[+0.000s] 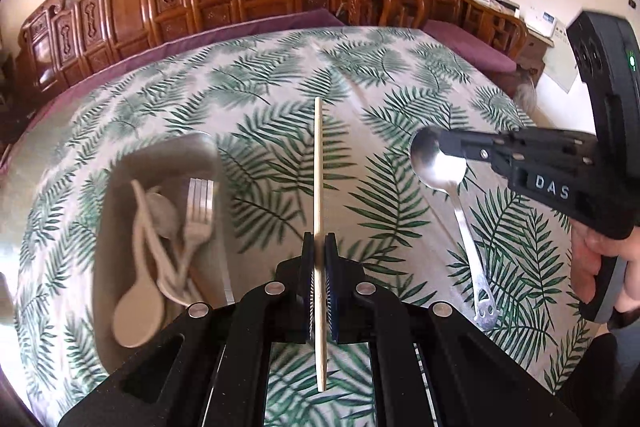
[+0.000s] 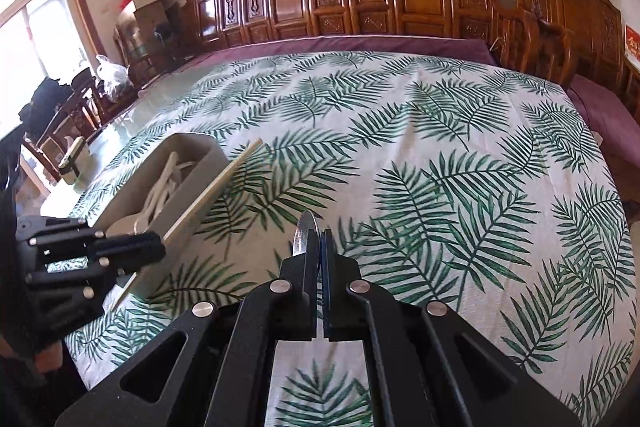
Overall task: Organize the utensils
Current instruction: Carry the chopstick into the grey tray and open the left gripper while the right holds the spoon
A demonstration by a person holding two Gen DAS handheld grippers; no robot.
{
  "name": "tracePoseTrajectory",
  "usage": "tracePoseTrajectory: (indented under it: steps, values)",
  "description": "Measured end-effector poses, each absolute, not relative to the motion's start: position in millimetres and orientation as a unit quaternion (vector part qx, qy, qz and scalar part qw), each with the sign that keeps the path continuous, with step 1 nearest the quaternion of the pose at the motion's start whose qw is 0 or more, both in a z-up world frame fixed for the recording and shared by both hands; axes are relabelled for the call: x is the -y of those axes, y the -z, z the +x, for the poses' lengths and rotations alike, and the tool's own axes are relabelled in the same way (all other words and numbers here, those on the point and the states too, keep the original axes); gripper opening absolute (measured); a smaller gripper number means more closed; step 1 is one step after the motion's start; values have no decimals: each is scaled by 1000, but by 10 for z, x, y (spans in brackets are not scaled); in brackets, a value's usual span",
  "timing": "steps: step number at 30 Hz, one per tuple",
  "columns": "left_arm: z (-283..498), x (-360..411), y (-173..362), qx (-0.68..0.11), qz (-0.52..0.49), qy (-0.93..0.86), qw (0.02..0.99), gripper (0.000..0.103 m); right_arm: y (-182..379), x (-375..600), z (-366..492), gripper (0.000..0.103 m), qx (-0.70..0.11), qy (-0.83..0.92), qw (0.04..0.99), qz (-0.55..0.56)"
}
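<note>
— Wooden chopstick (image 1: 319,211), where is it sitting?

— It is standing clamped between the two fingers of the left gripper (image 1: 319,247), which are pressing in on it from both sides. It is running straight forward past the fingertips and also sticking out behind them, above the leaf-print cloth (image 1: 400,75) on the counter.

— And the right gripper (image 1: 442,143)?

— It is closing on the bowl of a metal spoon (image 1: 440,167). In the left wrist view the spoon's handle is hanging down and toward the camera, with its holed end near the cloth. In the right wrist view the bowl is showing edge-on, poking up just past the nearly closed fingers.

— Where is the tray (image 1: 120,171)?

— It is lying on the cloth to the left of the left gripper, near it but not touching. Pale spoons (image 1: 136,319) and a metal fork (image 1: 199,203) are lying inside it. From the right wrist view the chopstick is crossing in front of the tray's near wall.

— How are the two grippers standing to each other?

— They are apart, the right one off to the right of the chopstick, a hand (image 1: 600,267) holding its grip.
</note>
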State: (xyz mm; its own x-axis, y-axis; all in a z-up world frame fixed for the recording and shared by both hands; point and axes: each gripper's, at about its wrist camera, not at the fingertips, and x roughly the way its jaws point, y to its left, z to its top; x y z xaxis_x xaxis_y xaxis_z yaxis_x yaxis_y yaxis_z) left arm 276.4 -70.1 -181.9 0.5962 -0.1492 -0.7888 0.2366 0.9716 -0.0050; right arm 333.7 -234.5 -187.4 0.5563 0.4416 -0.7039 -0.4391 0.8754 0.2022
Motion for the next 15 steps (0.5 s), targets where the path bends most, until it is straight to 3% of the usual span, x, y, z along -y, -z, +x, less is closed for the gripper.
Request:
tracePoseTrajectory:
  steps: [15]
  values:
    - [2738, 133, 1653, -430, 60, 89, 896, 4, 1689, 2108, 3174, 2, -381, -267, 885, -11]
